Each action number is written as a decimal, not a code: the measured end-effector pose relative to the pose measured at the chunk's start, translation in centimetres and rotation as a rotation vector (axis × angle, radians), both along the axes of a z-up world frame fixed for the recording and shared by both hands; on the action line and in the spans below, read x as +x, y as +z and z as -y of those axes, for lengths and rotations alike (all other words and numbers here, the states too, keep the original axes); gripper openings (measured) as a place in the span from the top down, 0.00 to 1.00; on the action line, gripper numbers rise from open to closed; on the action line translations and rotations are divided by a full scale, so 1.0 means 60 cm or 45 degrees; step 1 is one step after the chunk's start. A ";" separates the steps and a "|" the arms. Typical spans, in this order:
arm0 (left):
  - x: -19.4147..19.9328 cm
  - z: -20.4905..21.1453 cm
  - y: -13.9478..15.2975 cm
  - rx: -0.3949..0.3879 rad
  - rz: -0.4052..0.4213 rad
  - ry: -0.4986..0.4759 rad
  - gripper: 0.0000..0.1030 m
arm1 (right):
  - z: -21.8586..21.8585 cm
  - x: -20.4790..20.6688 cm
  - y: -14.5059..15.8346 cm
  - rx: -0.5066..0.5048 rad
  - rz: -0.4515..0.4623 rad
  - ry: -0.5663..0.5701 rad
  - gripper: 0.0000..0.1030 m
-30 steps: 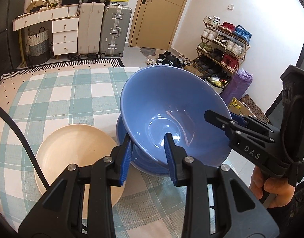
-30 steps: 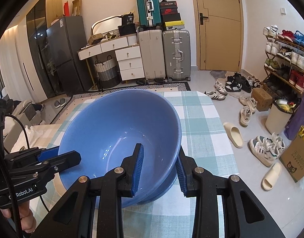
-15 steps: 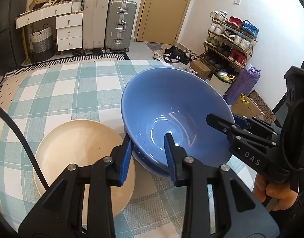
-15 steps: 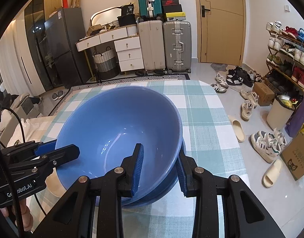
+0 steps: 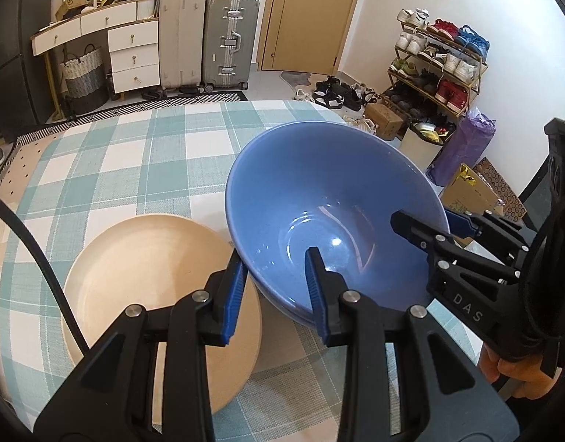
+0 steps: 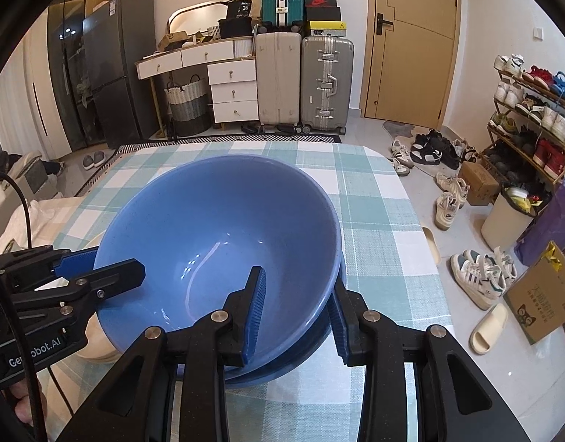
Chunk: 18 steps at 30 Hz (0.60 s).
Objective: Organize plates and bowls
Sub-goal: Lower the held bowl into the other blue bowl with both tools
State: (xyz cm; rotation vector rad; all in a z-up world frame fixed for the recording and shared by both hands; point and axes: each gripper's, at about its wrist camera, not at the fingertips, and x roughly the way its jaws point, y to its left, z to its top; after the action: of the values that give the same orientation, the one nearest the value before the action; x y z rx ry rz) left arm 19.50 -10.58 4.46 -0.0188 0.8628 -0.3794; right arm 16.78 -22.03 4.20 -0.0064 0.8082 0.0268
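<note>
**Inspector A:** Largest item first. The table (image 5: pixel 142 154) carries a green-and-white checked cloth (image 6: pixel 378 221), which covers all of the top that is in view.

**Inspector B:** Confirmed. Next in size, the blue bowl (image 5: pixel 330 191). It sits tilted inside a second blue bowl (image 6: pixel 282 372), of which only the lower rim shows beneath it. The pair stands toward the table's right side in the left wrist view.

**Inspector A:** Just beside the pair, on its left, lies the cream plate (image 5: pixel 146 280), flat on the cloth. A second cream edge shows under it (whether that is another plate, I cannot tell).

**Inspector B:** Now the tools. The left gripper (image 5: pixel 275 294) is clamped on the upper bowl's near-left rim, one blue pad inside the wall and one outside.

**Inspector A:** The right gripper (image 6: pixel 297 313) is likewise clamped on the same bowl's opposite rim, one pad inside and one outside. A hand (image 5: pixel 518 372) holds its handle at the frame's lower right.

**Inspector B:** Both grippers point steeply downward at the bowl. A black cable (image 5: pixel 43 269) crosses the plate's left side.
</note>
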 end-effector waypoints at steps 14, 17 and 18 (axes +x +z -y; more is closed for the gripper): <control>0.005 0.016 -0.023 0.093 0.036 0.007 0.72 | -0.012 -0.005 -0.011 -0.056 -0.008 -0.007 0.66; 0.005 0.017 -0.024 0.093 0.036 0.006 0.72 | -0.015 -0.007 -0.010 -0.061 -0.005 -0.007 0.66; 0.005 0.017 -0.024 0.094 0.036 0.006 0.72 | -0.015 -0.007 -0.010 -0.064 -0.003 -0.007 0.66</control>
State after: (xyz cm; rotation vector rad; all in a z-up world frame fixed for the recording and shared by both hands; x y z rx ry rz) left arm 19.82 -11.59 3.04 0.0526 0.8480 -0.3428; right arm 16.33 -21.12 3.61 -0.0519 0.8111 0.0013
